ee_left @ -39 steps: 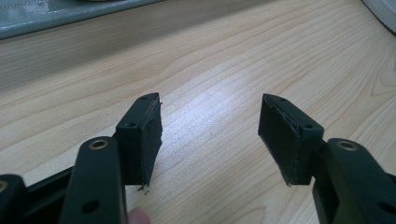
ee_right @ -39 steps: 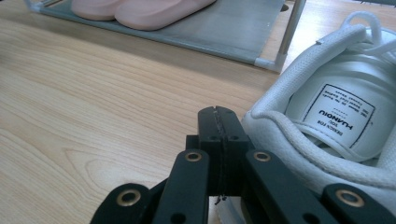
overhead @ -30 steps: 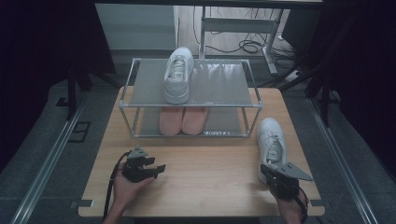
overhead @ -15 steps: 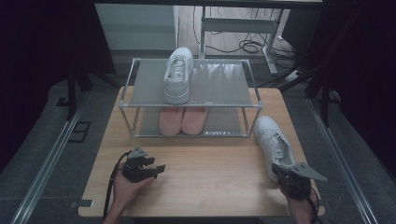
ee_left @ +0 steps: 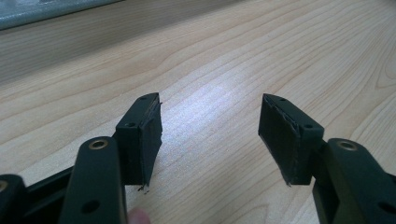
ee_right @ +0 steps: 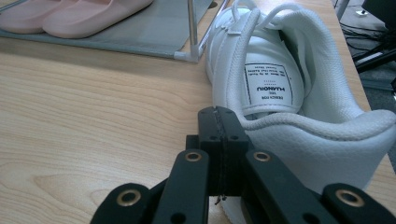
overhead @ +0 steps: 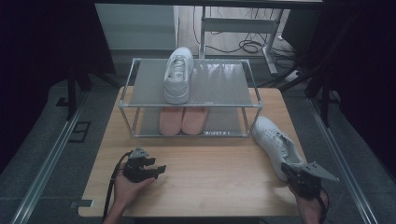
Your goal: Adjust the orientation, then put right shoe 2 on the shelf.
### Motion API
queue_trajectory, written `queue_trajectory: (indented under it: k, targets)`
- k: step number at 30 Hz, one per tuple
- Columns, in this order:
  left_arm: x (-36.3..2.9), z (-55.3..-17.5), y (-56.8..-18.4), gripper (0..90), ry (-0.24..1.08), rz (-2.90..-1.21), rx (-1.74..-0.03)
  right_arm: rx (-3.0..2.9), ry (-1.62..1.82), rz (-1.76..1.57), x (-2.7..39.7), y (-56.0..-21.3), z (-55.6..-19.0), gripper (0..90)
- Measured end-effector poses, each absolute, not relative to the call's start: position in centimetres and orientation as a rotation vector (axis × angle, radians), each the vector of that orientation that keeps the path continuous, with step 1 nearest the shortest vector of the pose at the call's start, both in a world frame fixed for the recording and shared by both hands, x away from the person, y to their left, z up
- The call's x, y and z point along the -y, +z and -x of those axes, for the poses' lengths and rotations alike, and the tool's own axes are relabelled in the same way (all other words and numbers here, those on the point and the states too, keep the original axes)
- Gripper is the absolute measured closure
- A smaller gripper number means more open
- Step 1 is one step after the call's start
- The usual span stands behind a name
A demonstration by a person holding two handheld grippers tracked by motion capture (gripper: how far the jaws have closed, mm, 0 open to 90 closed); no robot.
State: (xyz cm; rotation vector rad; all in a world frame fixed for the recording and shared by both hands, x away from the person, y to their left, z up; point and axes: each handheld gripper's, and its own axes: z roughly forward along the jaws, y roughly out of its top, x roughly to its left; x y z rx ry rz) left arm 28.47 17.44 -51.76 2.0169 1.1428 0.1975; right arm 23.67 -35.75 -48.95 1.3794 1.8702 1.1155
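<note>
Right gripper view: the right gripper point(ee_right: 219, 140), jaws pressed together, sits against the white sneaker's point(ee_right: 280, 93) heel.

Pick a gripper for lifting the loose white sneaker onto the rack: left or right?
Right. The right gripper sits at the heel of the white sneaker, jaws shut beside its collar. The left gripper rests open on the table, far across from it.
</note>
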Motion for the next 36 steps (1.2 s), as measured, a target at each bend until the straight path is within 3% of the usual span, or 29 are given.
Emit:
queue_trajectory:
  k: [36]
  targets:
    - [-16.9,-28.5,-52.1,39.7,0.188,-2.042,-1.138,-1.871,1.275,-1.302,37.8,-46.3,-25.1,85.5]
